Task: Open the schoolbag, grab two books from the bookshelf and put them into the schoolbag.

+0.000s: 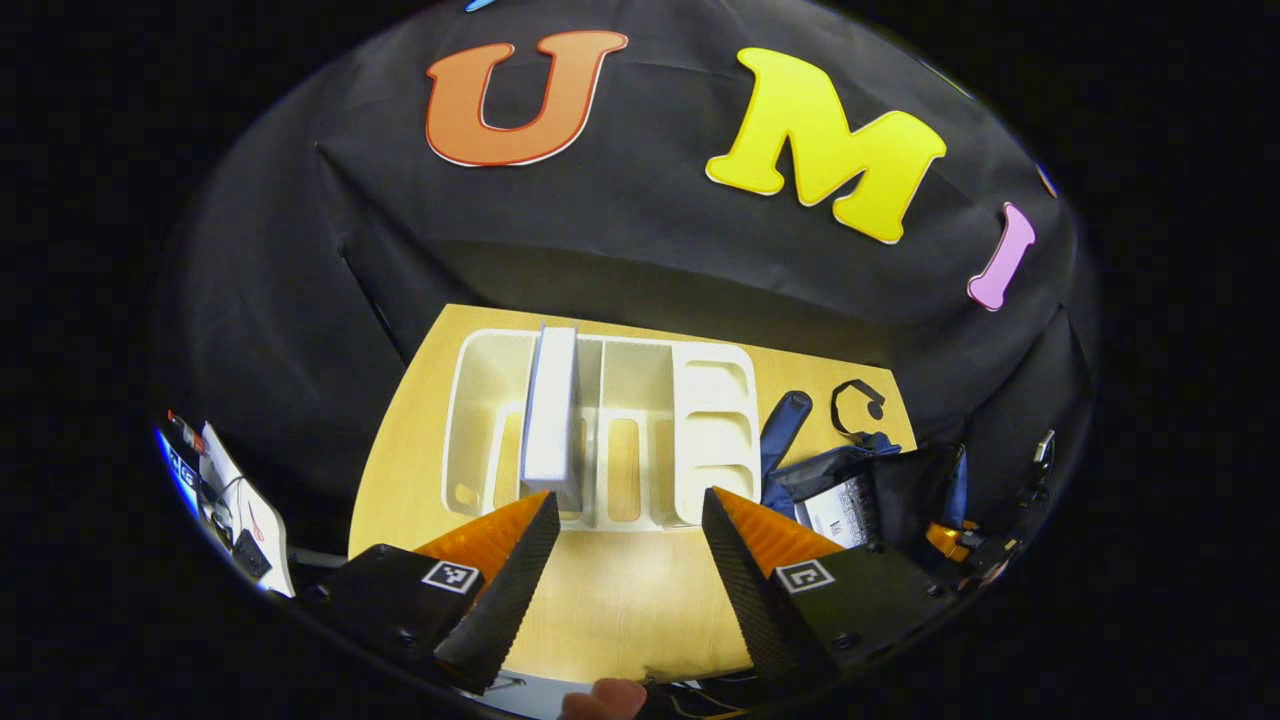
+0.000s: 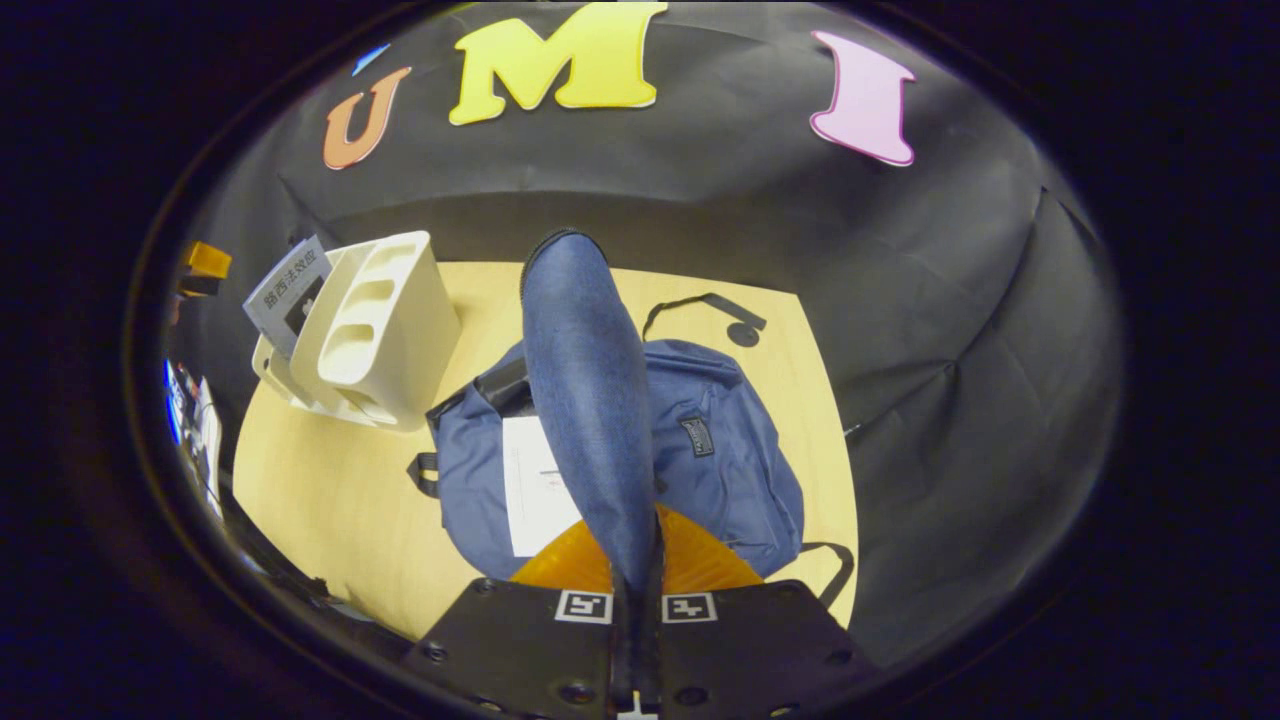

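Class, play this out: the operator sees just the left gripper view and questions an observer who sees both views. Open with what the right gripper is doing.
Operator: What is the right gripper doing?
Observer: The right gripper is shut on the schoolbag's blue strap, holding it upright.
Operator: I see just the white edge of the book in the bookshelf. What about its cover?
Observer: The book in the bookshelf has a pale grey-blue printed cover.

Dim booth, bright tabletop [image 1: 620, 590], fisheye bending at edges, sharp centre
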### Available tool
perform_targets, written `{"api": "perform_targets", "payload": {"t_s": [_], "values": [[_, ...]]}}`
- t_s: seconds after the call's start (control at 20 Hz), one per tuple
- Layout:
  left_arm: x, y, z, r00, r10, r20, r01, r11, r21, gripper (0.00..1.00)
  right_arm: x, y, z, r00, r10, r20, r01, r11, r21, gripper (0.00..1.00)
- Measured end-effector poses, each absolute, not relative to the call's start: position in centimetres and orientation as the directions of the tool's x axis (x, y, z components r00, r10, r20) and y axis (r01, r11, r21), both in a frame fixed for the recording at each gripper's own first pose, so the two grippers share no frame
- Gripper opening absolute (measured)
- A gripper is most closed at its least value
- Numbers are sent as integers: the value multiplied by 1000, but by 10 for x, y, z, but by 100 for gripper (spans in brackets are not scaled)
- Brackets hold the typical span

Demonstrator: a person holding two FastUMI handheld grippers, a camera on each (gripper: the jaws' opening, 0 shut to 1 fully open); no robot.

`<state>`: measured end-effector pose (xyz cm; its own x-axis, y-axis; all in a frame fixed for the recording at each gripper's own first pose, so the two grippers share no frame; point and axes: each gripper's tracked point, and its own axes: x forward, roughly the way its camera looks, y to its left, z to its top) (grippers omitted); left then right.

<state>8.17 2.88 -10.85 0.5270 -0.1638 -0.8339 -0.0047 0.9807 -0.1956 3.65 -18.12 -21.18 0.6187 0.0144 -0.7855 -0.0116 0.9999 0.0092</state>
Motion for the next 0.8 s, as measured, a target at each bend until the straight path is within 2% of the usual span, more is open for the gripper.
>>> {"api": "perform_targets", "payload": {"t_s": [0.25,0.4,0.45,0.7,0.75,0.8], "values": [[118,64,-128,462,-124,-878,18,991,-130,94,37,-178,-212,604,7,-797,7,1000,14,3],[134,64,-154,398,-138,-907,41,990,-133,95,38,-178,-213,597,-3,-802,17,1000,9,6],[139,64,-163,380,-139,-914,46,990,-132,95,38,-179,-213,595,-6,-804,21,1000,8,3],[143,69,-202,268,-156,-951,28,988,-154,95,38,-180,-214,587,-20,-809,47,999,10,3],[143,69,-207,251,-165,-954,26,986,-163,95,39,-179,-215,585,-19,-811,49,999,13,6],[142,71,-212,233,-161,-959,20,987,-161,95,39,-179,-217,582,-17,-813,51,999,16,3]]}}
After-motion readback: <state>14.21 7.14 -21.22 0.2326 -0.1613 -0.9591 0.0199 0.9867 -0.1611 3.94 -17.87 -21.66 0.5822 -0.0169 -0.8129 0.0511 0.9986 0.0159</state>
